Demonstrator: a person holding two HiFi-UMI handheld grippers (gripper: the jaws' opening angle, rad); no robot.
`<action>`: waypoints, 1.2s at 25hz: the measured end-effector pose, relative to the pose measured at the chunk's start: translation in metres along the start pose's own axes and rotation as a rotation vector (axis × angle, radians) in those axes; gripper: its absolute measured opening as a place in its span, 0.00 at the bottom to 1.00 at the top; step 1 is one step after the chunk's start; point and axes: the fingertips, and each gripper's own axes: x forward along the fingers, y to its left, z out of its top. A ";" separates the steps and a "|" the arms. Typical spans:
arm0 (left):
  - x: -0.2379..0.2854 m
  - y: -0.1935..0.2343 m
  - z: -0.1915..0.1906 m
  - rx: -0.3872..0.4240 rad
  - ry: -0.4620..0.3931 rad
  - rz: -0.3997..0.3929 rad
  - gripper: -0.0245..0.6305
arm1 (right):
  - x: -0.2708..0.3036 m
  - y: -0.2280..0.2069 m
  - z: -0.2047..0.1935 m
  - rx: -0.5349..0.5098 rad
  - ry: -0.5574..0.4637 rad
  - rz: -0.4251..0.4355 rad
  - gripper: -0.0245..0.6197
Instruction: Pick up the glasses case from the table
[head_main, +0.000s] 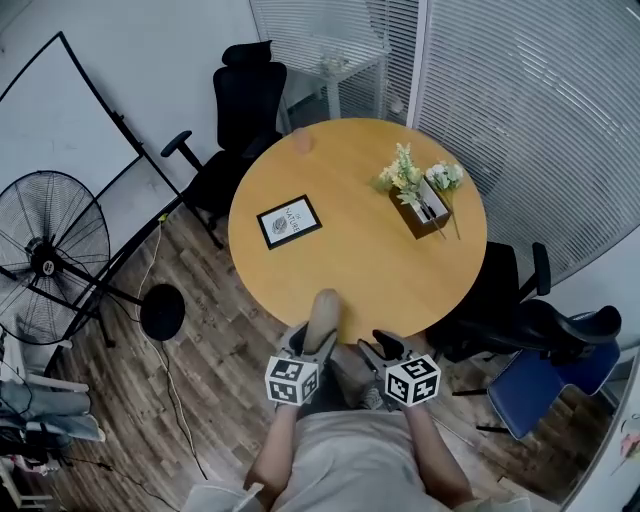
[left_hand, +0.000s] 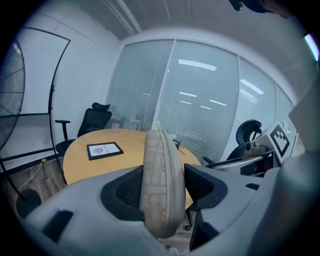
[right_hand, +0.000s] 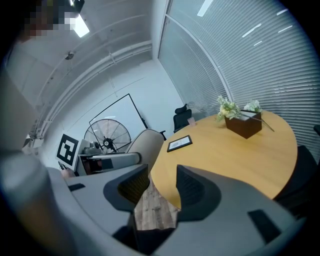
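Round wooden table (head_main: 360, 250), textured fabric glasses case (left_hand: 161, 185)

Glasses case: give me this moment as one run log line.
glasses case: clamped on edge in left claw, at near edge of table | right claw: open, empty | on table: framed picture, flower box

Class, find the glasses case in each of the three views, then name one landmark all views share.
Head view: glasses case low centre, at the table's near edge.
Left gripper view: centre, gripped between the left gripper's jaws.
Right gripper view: left of centre, beside the table edge.
Shared landmark: black picture frame on the table.
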 end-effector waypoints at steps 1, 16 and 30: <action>-0.001 -0.001 0.003 0.005 -0.006 0.001 0.41 | 0.000 -0.001 0.002 -0.001 -0.005 -0.003 0.31; 0.003 -0.014 0.012 0.032 -0.011 -0.011 0.41 | -0.009 0.000 0.008 -0.020 -0.018 0.000 0.29; 0.008 -0.017 -0.004 -0.022 -0.001 -0.007 0.41 | -0.020 -0.025 -0.003 0.021 -0.011 -0.046 0.19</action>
